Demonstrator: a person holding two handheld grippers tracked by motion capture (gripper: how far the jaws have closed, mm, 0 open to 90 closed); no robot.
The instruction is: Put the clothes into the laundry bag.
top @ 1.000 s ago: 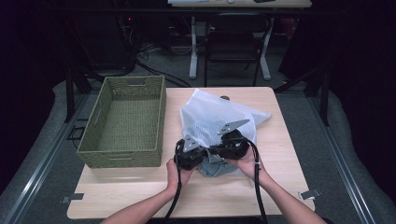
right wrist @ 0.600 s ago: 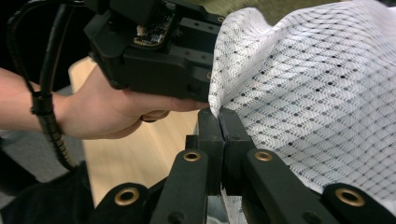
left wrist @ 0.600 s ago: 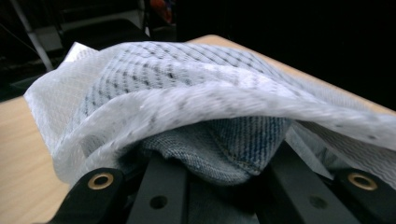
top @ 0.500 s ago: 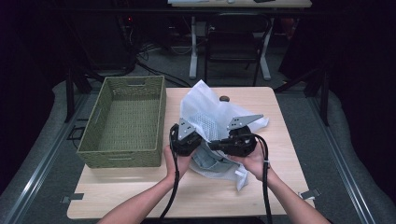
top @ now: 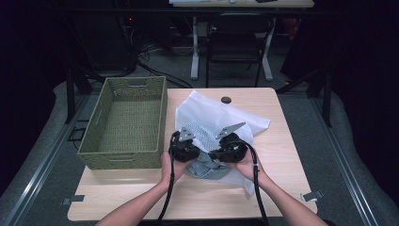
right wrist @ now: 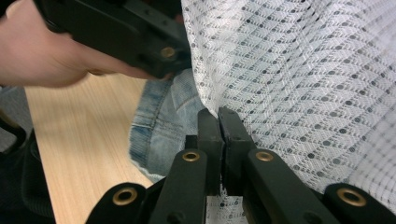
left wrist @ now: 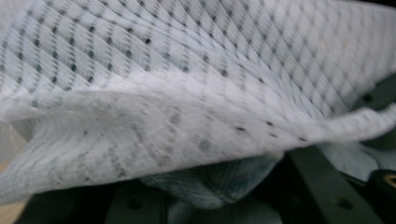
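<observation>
Mesh bag [right wrist: 299, 93] edge pinched in right tool [right wrist: 219, 122].

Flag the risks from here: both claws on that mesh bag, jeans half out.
1. The right claw pinches only a thin edge of the mesh bag; the loose weave could slip out or snag on the jaws.
2. The jeans poke out of the bag's near end and rest on the table; lifting further may drop them out.
3. The left claw works close beside the basket, so a sideways swing might knock it.
</observation>
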